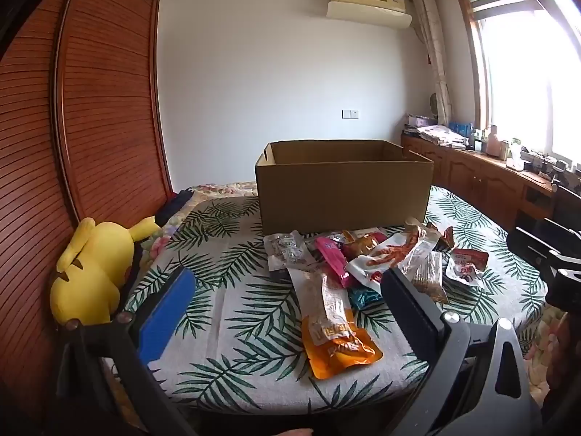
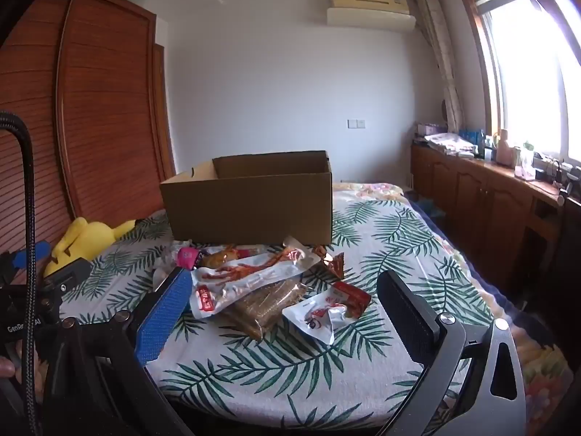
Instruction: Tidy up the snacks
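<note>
On the bed [image 1: 225, 327], over its palm-leaf cover, a heap of snack packets [image 1: 363, 265] lies just in front of an open cardboard box [image 1: 345, 196], whose long side runs across the left wrist view. Nearest that camera is an orange pouch [image 1: 337, 330], its long axis pointing away toward the box, clear end farthest and orange end nearest. A long white chicken-feet packet [image 2: 250, 279] lies slantwise on top of the heap, its far end rising to the right in the right wrist view, with a brown packet [image 2: 268, 305] under it. A small red-and-white packet [image 2: 326, 312] sits apart at the heap's right edge.

Both sets of fingers are spread as wide as they go and hold nothing: the left gripper [image 1: 287, 312] hovers over the orange pouch, the right gripper [image 2: 287, 312] over the small packet (neither touches anything). A yellow plush toy [image 1: 90, 269] lies at the bed's left edge against the wooden wardrobe [image 1: 101, 109].
</note>
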### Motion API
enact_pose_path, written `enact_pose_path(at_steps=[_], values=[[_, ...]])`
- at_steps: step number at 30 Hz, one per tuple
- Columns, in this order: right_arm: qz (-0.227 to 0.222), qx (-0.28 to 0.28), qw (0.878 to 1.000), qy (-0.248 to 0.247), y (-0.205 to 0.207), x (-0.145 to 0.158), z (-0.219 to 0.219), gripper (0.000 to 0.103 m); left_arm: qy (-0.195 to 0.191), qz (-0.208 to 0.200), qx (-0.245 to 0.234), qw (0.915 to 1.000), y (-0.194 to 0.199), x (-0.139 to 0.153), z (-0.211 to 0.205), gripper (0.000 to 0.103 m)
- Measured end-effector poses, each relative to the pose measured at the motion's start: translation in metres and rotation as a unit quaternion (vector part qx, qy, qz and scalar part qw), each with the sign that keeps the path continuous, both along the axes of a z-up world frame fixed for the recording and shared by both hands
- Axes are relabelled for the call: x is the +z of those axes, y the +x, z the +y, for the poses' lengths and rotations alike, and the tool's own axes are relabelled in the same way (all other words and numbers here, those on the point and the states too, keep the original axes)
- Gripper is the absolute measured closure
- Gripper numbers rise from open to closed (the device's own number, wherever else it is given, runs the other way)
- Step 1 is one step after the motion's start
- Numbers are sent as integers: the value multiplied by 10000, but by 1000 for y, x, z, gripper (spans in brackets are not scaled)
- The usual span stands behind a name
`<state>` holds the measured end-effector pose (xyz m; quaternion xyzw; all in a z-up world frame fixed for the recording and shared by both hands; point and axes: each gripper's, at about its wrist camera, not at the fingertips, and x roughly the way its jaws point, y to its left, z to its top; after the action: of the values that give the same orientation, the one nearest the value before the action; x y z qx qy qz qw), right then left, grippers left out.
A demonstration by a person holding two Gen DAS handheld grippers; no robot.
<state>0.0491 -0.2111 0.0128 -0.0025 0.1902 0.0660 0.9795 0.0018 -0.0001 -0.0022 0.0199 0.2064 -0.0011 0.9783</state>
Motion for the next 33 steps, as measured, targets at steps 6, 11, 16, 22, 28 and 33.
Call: enact_pose_path(at_steps=[6,11,16,22,28,33], values=[[-57,8,10000,6,-1,1,1,0,0,-107,74,9999,-4,-4,-1,0],[-83,-16,10000,23,-4,2,1,0,11,-56,18,10000,-3,0,0,0],[-43,-48,10000,-9,0,0,0,0,1,-51,-5,10000,-3,1,2,0],[-18,-83,9999,-62,-1,2,0,0,-15,-98,-26,9999,-6,9,1,0],[-69,-82,9999,-29,-3,6,-2,0,17,-113,-49,9999,-9,15,0,0],[-75,-82,9999,-35,-2,7,-2,0,13,-130,-69,9999,-10,18,-1,0]])
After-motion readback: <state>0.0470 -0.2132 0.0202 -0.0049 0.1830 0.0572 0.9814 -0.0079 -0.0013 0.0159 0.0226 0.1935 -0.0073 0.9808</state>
